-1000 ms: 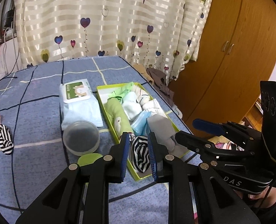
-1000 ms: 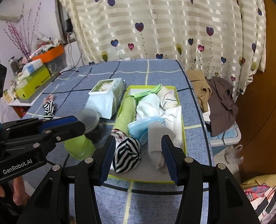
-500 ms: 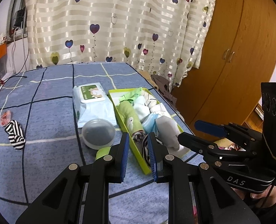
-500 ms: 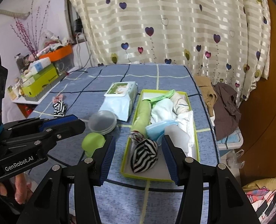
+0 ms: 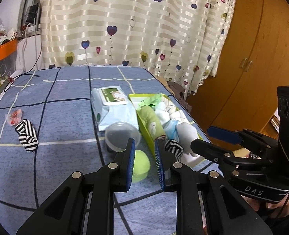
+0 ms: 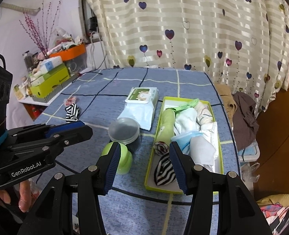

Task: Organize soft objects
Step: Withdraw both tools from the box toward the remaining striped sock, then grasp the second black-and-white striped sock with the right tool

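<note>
A black-and-white striped sock (image 6: 164, 170) lies rolled at the near end of the green tray (image 6: 220, 146), beside folded cloths, a green roll and a blue mask. A second striped sock (image 5: 27, 135) lies alone on the blue bedspread, far to the left. My left gripper (image 5: 144, 148) hovers left of the tray's near end, over a green lid (image 5: 140, 164), open with nothing between its pads. My right gripper (image 6: 144, 152) is open too, in front of the tray and the lid, holding nothing. In the left wrist view the tray sock (image 5: 173, 148) shows just right of my right finger.
A wet-wipes pack (image 5: 113, 105) and a clear round container (image 5: 123, 133) sit left of the tray. A small red-and-white wrapper (image 5: 14, 115) lies by the loose sock. Clothes (image 6: 242, 113) hang off the bed's right edge; a cluttered shelf (image 6: 46, 82) stands at far left.
Both grippers have drawn back from the tray, the left one also shifting left. The striped sock that showed between the left fingers now lies in the tray, clear of them.
</note>
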### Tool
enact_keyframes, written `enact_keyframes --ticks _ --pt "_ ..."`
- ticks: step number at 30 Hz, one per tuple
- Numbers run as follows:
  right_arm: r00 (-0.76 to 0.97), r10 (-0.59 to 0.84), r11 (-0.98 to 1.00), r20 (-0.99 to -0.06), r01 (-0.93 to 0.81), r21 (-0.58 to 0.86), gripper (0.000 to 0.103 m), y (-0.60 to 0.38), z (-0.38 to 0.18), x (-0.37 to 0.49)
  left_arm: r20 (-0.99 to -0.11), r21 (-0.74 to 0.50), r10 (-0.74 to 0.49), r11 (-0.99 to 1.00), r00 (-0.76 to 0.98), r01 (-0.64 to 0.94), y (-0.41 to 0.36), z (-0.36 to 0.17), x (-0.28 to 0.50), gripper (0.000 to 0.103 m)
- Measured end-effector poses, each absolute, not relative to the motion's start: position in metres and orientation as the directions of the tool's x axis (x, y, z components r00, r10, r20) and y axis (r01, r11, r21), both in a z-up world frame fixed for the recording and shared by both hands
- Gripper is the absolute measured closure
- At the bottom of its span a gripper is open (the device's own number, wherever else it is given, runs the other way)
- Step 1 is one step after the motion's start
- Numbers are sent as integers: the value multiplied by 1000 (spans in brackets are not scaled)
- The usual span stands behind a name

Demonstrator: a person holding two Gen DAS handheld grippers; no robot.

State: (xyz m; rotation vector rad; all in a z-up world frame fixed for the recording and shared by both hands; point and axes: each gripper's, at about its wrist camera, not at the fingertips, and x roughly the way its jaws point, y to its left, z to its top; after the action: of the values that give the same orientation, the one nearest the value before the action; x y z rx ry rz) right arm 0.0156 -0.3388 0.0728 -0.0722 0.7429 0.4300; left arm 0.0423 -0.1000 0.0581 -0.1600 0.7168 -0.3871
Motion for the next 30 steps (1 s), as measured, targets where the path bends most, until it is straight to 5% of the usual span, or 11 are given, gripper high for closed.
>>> enact_keyframes --ticks 30 --pt "507 491 777 -709 -622 93 47 -193 57 73 -649 -308 -188 951 737 -29 48 20 65 82"
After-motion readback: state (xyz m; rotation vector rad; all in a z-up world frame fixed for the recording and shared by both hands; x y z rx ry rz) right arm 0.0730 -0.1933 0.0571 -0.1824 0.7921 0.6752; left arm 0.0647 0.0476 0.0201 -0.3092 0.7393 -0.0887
